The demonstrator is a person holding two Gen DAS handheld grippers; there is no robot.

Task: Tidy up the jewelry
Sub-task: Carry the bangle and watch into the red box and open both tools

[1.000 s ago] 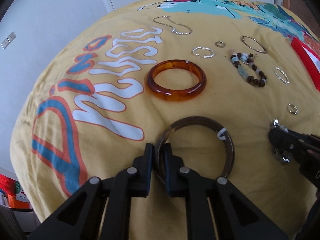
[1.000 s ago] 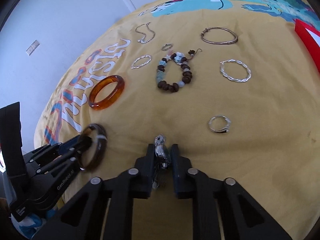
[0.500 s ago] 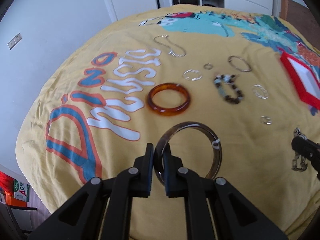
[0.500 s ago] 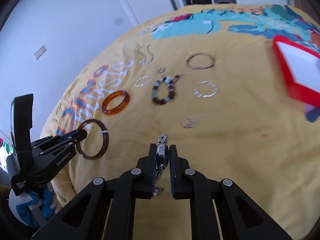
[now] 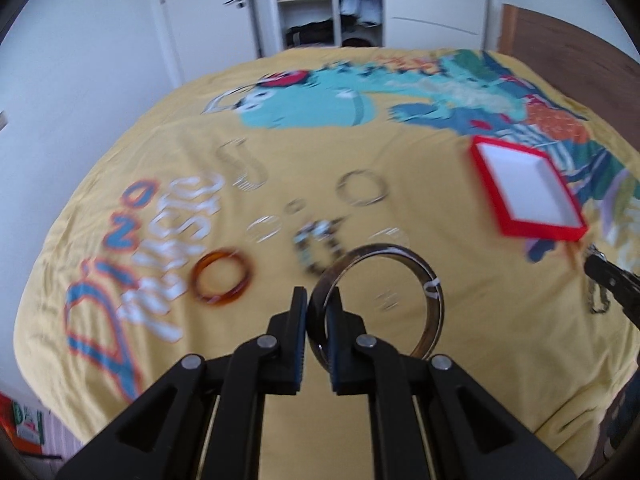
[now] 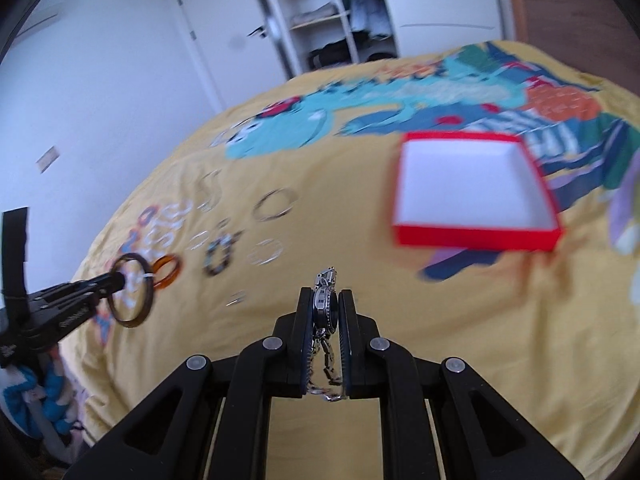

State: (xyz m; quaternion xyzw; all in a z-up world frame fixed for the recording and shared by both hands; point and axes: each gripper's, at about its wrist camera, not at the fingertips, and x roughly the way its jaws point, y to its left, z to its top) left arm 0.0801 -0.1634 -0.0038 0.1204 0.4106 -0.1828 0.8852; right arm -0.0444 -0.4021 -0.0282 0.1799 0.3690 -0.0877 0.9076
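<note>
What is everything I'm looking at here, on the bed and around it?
Bedspread: one, yellow with a teal dinosaur print, covering the bed.
Box: one, red outside and white inside, open, on the bedspread at right.
Amber bangle: one, orange-brown, lying on the bedspread at left.
Beaded bracelet: one, dark and pale beads, mid-bedspread.
Silver rings and bracelets: several, blurred, scattered mid-bedspread; count unclear.
Wardrobe: one, white, open shelves, beyond the bed.
Dark bangle: one, dark brown, lifted above the bed.
Watch: one, silver metal band, lifted above the bed.
Left gripper: black, shut on the dark bangle.
Right gripper: black, shut on the watch.
</note>
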